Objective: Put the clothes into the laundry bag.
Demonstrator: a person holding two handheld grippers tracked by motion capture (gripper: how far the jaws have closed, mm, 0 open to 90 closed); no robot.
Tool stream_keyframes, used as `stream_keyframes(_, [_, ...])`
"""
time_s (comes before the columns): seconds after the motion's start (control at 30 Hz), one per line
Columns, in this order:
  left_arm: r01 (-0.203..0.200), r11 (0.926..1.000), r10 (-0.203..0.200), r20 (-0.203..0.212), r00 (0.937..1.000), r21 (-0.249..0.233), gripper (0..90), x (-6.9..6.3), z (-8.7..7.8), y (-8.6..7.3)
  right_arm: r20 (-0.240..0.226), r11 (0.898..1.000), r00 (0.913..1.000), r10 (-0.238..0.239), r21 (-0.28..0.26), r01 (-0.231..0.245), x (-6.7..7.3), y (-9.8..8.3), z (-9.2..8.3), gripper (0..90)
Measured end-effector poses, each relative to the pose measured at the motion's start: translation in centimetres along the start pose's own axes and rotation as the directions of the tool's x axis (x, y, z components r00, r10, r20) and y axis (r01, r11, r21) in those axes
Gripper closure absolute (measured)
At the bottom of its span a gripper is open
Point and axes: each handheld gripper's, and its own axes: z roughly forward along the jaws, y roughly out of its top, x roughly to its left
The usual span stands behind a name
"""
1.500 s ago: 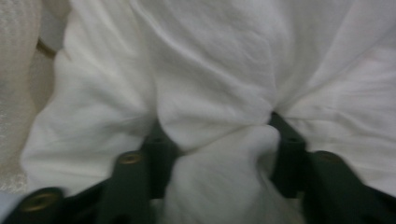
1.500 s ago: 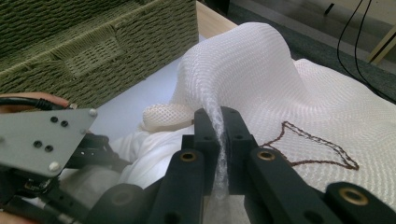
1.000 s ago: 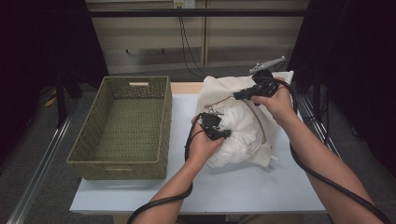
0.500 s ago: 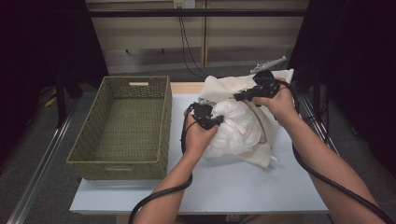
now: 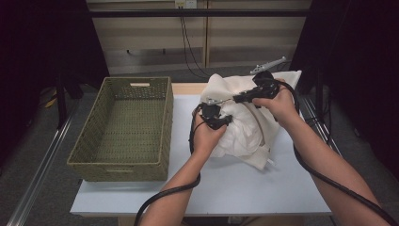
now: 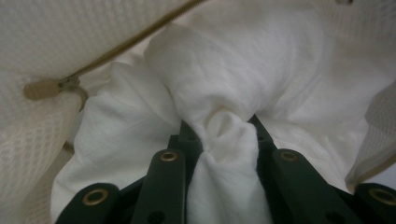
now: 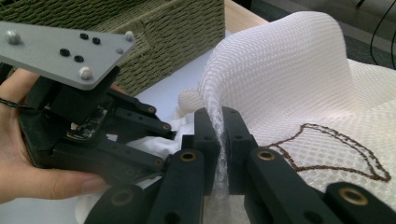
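A white mesh laundry bag (image 5: 277,80) lies on the right half of the white table (image 5: 235,188), with white cloth (image 5: 240,136) bulging from its opening. My left gripper (image 5: 227,120) is shut on a bunched fold of that white cloth (image 6: 233,70); its jaws (image 6: 219,133) pinch the fold from both sides. The bag's mesh (image 6: 70,37) and zip pull (image 6: 42,88) lie just beyond. My right gripper (image 5: 236,99) is shut on the bag's edge. In the right gripper view its jaws (image 7: 217,126) clamp the raised mesh (image 7: 289,70), and the left gripper (image 7: 166,140) is close beside them.
A woven green-brown basket (image 5: 117,167) stands on the table's left half, close to the left hand. Black cables trail from both grippers over the table's near edge. Dark floor and a metal rail flank the table.
My left gripper has moved a little toward the far side, taking the cloth fold with it. The right gripper has stayed put on the bag's edge.
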Motion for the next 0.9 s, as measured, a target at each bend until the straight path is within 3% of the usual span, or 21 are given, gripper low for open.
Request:
stream_keyframes(0.07, [0.001,0.9995,-0.001,-0.010,0.9999,-0.030,74.3,0.0,0.2,0.1,-0.005,1.000,0.9999,-0.011,-0.004,0.011,0.2,0.0,0.1,87.4])
stream_keyframes(0.13, [0.008,0.9999,-0.008,-0.004,1.0000,-0.011,72.3,0.2,0.5,-0.1,0.005,1.000,0.9999,-0.009,-0.001,0.009,0.2,0.0,-0.1,87.4])
stream_keyframes(0.2, [-0.019,0.9998,0.019,-0.004,0.9998,-0.007,65.7,0.6,0.4,-0.3,0.004,1.000,1.0000,-0.002,-0.007,0.002,-0.1,-0.2,-0.3,87.4])
stream_keyframes(0.37, [0.027,0.9993,-0.028,0.014,0.9995,0.024,37.7,0.9,-0.2,-0.5,0.005,1.000,1.0000,0.007,-0.005,-0.007,-0.5,-0.6,0.0,87.4])
stream_keyframes(0.47, [0.017,0.9972,-0.017,0.002,0.9998,0.073,15.4,0.7,-0.8,-0.4,0.008,1.000,1.0000,-0.003,0.002,0.003,-0.3,-0.5,0.3,87.3])
stream_keyframes(0.5, [0.010,0.9961,-0.010,0.001,0.9999,0.088,12.3,0.7,-1.1,-0.4,0.007,1.000,1.0000,-0.002,0.002,0.002,-0.3,-0.5,0.4,87.3])
stream_keyframes(0.67, [-0.061,0.9873,0.063,-0.008,0.9980,0.146,5.7,0.2,-2.5,-0.6,0.008,1.000,1.0000,0.003,0.003,-0.003,-0.5,-0.6,0.5,87.4])
stream_keyframes(0.8, [-0.123,0.9714,0.132,-0.034,0.9906,0.203,3.9,0.2,-3.1,-1.6,0.008,1.000,1.0000,0.005,0.000,-0.005,-0.6,-0.8,0.3,87.3])
stream_keyframes(0.9, [-0.109,0.9622,0.122,-0.034,0.9920,0.250,3.0,0.3,-2.5,-2.8,0.010,1.000,0.9999,0.006,-0.001,-0.006,-0.6,-0.8,0.2,87.3])
